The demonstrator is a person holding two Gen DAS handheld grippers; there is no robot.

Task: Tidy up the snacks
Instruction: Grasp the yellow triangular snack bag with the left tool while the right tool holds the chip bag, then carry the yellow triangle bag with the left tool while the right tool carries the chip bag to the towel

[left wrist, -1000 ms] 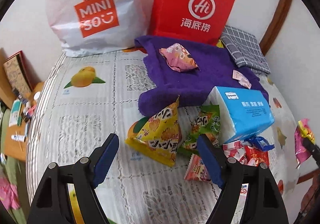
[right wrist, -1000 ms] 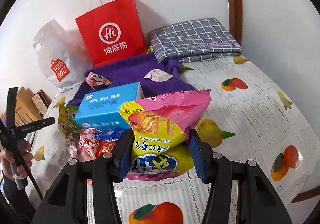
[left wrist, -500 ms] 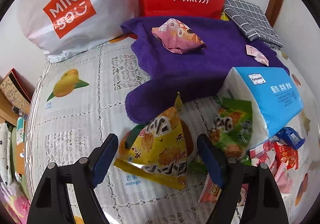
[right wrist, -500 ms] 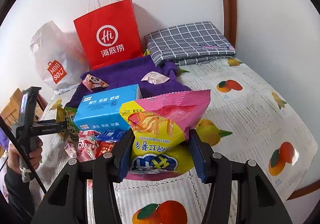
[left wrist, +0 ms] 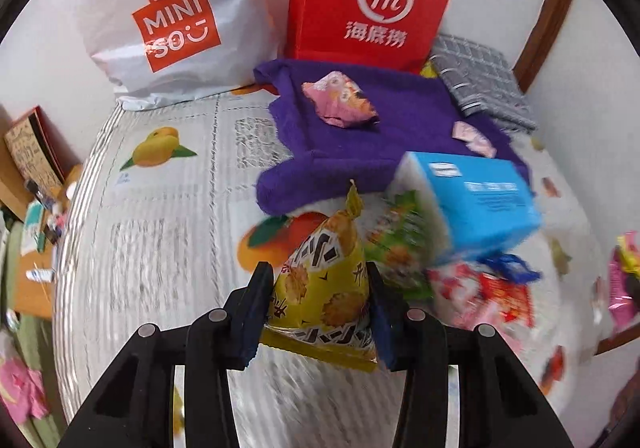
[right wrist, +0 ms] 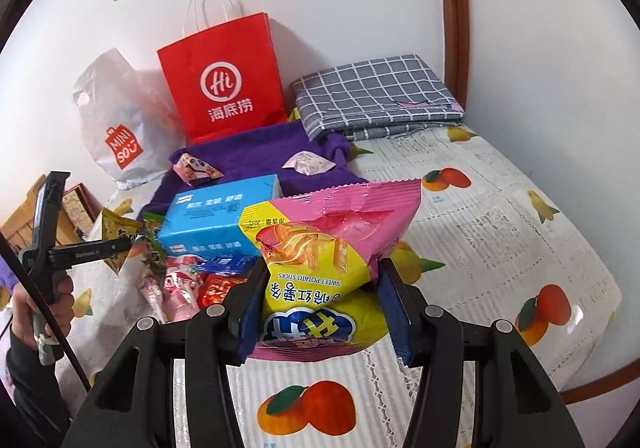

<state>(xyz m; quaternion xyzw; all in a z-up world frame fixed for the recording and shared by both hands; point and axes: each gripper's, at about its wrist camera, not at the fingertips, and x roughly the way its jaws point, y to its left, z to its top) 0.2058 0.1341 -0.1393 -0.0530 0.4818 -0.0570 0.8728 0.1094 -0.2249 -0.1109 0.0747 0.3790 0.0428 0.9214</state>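
On the fruit-print bedcover (right wrist: 500, 216), the left gripper (left wrist: 320, 312) is closing its jaws around the yellow triangular snack pack (left wrist: 324, 288) just beside the blue tissue pack (left wrist: 480, 200), while the right gripper (right wrist: 320, 312) clamps the pink-and-yellow sweet potato sticks bag (right wrist: 328, 248), lifted above the cover.

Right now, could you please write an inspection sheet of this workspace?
Surface: bed cover with fruit prints, purple towel on it.
Job's things: yellow snack bag; pink chip bag; small snack packets in a heap; two packets on the towel.
Clutter: blue tissue pack, folded grey cloth.
Grippers: left gripper closing around the yellow snack bag; right gripper clamps the pink chip bag.
Cables: nothing seen.
Surroundings: red paper bag, white plastic bag, wall.
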